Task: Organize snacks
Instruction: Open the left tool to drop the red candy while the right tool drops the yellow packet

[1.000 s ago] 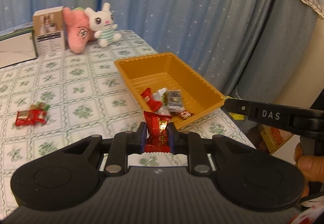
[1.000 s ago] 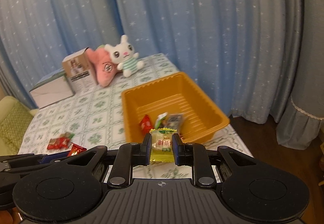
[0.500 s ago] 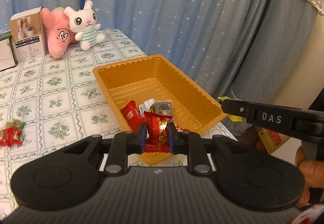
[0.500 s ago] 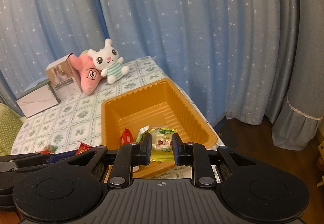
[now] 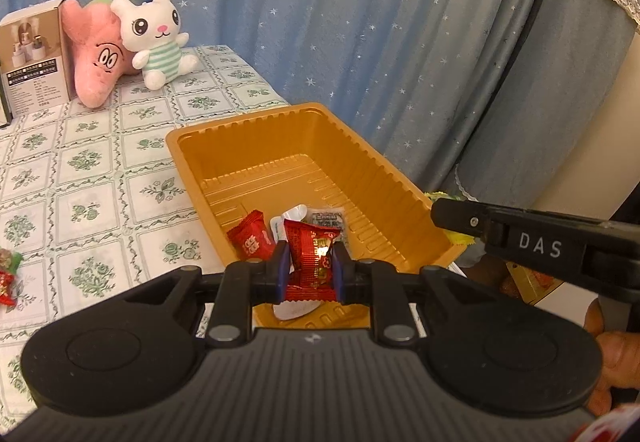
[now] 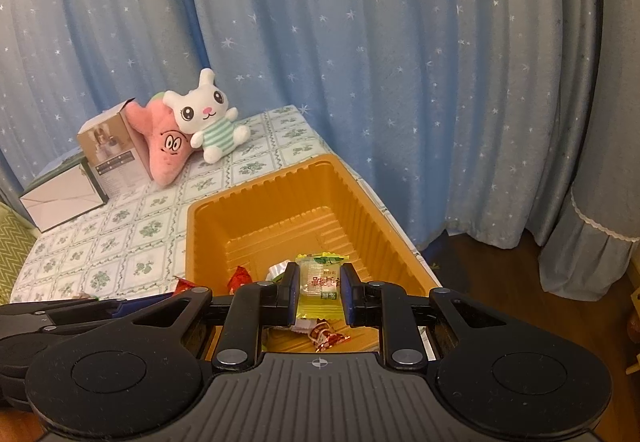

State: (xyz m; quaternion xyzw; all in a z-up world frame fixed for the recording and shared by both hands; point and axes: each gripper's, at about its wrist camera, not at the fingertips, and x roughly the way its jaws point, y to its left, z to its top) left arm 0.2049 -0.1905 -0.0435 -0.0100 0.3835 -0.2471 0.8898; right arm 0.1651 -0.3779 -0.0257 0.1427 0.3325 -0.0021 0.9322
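Observation:
An orange tray [image 5: 352, 138] [image 6: 360, 198] stands on the tablecloth near the table's right edge. Several wrapped snacks lie at its near end, among them a red packet [image 5: 252, 238] and a clear dark-printed one [image 5: 329, 220]. My left gripper [image 5: 309, 256] is shut on a red snack packet [image 5: 310, 262] and holds it over the tray's near end. My right gripper [image 6: 319, 292] is shut on a yellow snack packet [image 6: 320, 286], also over the tray's near end. The right gripper's arm shows in the left wrist view [image 5: 536, 246].
A red and green snack [image 5: 8, 274] lies on the tablecloth at the left. A pink plush [image 5: 96, 54], a white bunny plush [image 5: 156, 38] and a cardboard box [image 5: 34, 54] stand at the table's far end. Blue starred curtains hang behind and to the right.
Both grippers have moved forward and right with their packets, from the table in front of the tray to over its near end. The loose snack on the cloth has slid to the left edge.

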